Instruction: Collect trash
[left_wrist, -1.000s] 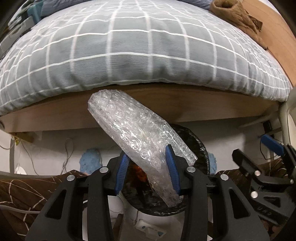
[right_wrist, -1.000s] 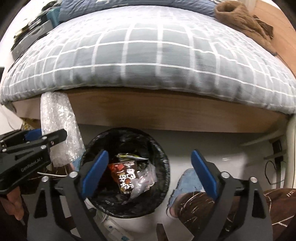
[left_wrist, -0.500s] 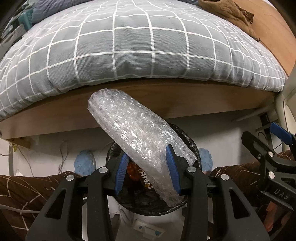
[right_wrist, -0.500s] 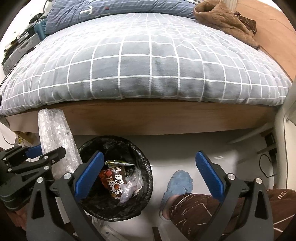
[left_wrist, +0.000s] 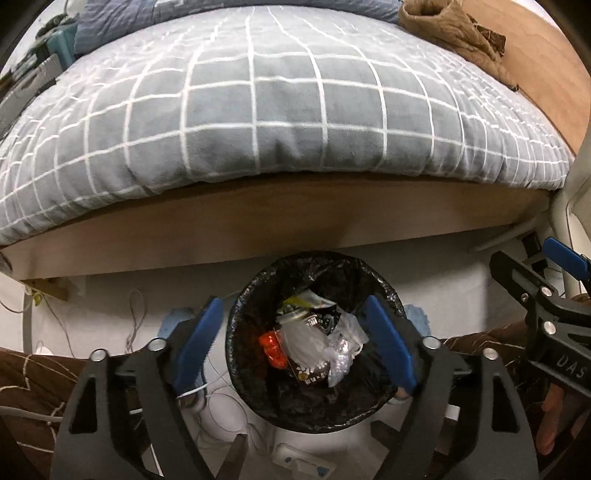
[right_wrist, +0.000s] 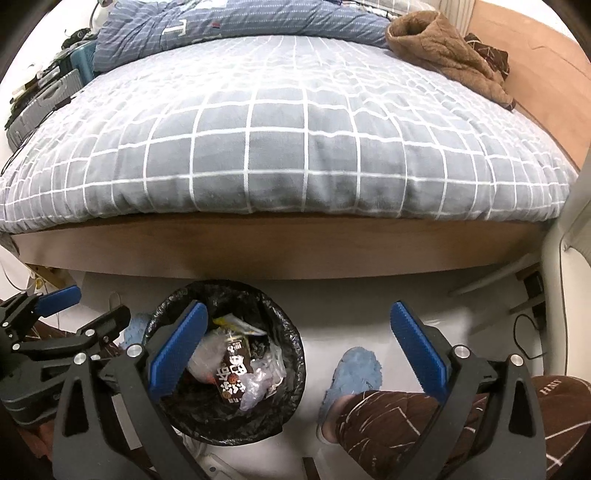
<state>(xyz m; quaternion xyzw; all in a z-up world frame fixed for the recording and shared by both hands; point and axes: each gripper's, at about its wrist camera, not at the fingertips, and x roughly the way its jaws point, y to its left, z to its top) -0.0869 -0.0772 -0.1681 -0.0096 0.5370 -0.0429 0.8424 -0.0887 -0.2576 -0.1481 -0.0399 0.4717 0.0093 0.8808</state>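
Black plastic lines the trash bin, which stands on the pale floor just below the wooden edge of the bed, with wrappers and clear crumpled plastic lying inside. The left gripper hangs directly over the bin mouth, spread wide with nothing between its blue pads. The right gripper is equally wide and empty, off to the bin's right above a blue slipper. Lifting straight up should avoid snagging the liner before seeking more litter
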